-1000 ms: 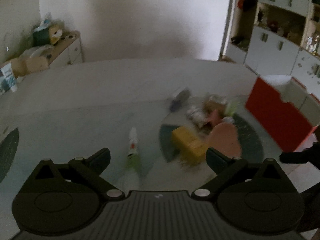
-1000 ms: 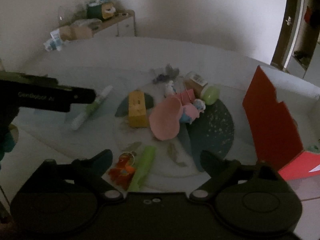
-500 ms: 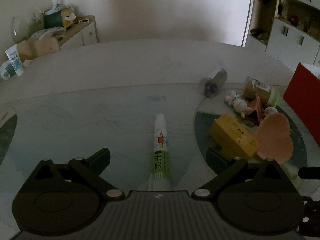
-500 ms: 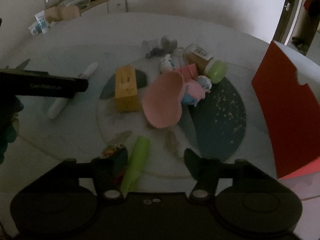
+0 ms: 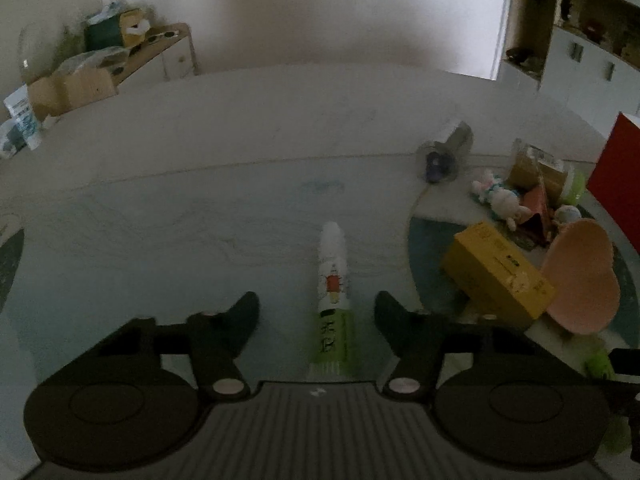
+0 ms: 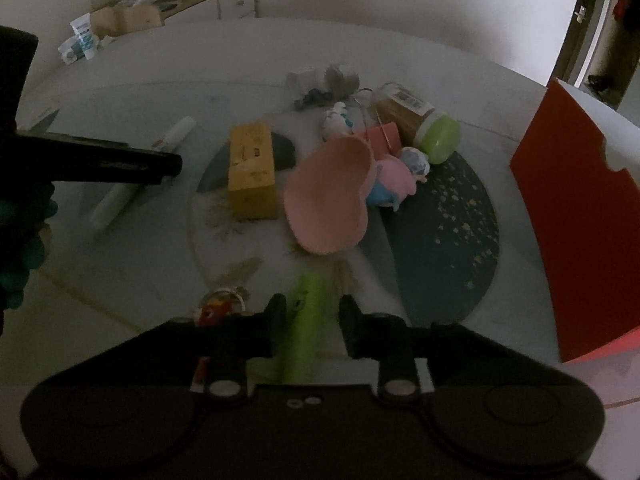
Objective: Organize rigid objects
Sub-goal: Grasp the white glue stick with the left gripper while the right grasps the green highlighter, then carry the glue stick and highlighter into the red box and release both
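Note:
A white and green tube (image 5: pixel 333 300) lies on the glass table, pointing away, between the fingers of my left gripper (image 5: pixel 316 310), which is open around it with gaps on both sides. It also shows in the right wrist view (image 6: pixel 120 196). My right gripper (image 6: pixel 313 312) has its fingers narrowed around a light green stick (image 6: pixel 308 320) at the table's near edge; small gaps still show. A yellow box (image 6: pixel 253 170), a pink heart-shaped dish (image 6: pixel 330 196), a jar with a green lid (image 6: pixel 424 126) and small toys lie in a pile.
A red bin (image 6: pixel 580 216) stands at the right. An orange keychain (image 6: pixel 218 306) lies left of the green stick. A dark round mat (image 6: pixel 448 232) lies under the pile. A side cabinet (image 5: pixel 132 56) with boxes stands at the far left.
My left gripper moved forward over the tube and its fingers narrowed. My right gripper moved down to the green stick and its fingers closed in around it.

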Tool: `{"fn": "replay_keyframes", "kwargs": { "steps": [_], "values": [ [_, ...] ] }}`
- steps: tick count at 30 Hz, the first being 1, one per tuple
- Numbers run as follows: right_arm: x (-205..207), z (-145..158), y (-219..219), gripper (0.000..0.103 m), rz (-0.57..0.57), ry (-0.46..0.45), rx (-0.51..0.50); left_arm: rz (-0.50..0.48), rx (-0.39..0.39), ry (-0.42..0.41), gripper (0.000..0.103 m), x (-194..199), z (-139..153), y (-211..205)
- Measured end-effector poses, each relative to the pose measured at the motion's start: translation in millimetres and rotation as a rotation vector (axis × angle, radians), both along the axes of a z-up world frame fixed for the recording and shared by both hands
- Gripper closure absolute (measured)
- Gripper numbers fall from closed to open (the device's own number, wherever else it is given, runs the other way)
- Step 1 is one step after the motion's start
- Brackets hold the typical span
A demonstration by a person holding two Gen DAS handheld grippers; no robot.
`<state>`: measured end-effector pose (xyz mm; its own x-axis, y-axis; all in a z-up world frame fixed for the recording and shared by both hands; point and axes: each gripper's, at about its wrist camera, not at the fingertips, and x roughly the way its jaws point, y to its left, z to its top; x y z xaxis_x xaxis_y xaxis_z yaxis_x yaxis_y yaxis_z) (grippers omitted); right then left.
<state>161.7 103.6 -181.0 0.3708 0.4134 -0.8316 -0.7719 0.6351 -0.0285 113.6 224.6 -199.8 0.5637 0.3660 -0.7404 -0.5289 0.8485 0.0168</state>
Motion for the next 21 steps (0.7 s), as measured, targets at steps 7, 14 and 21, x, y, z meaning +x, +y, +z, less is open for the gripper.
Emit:
{"fn": "replay_keyframes", "kwargs": {
  "steps": [7, 14, 21],
  "values": [
    [-1.0, 0.4, 0.8, 0.087, 0.013, -0.002, -0.002, -0.052, 0.002, -0.004, 0.078, 6.0, 2.2, -6.6],
    [-0.6, 2.8, -4.9, 0.088, 0.004, -0.011, 0.003, -0.059, 0.017, 0.015, 0.086, 9.0, 4.0, -11.0],
    [-0.6, 21.2, -24.8, 0.088, -0.012, 0.0, 0.049, -0.053, 0.012, 0.012, 0.086, 4.6, 16.3, -18.9]
  ]
}}
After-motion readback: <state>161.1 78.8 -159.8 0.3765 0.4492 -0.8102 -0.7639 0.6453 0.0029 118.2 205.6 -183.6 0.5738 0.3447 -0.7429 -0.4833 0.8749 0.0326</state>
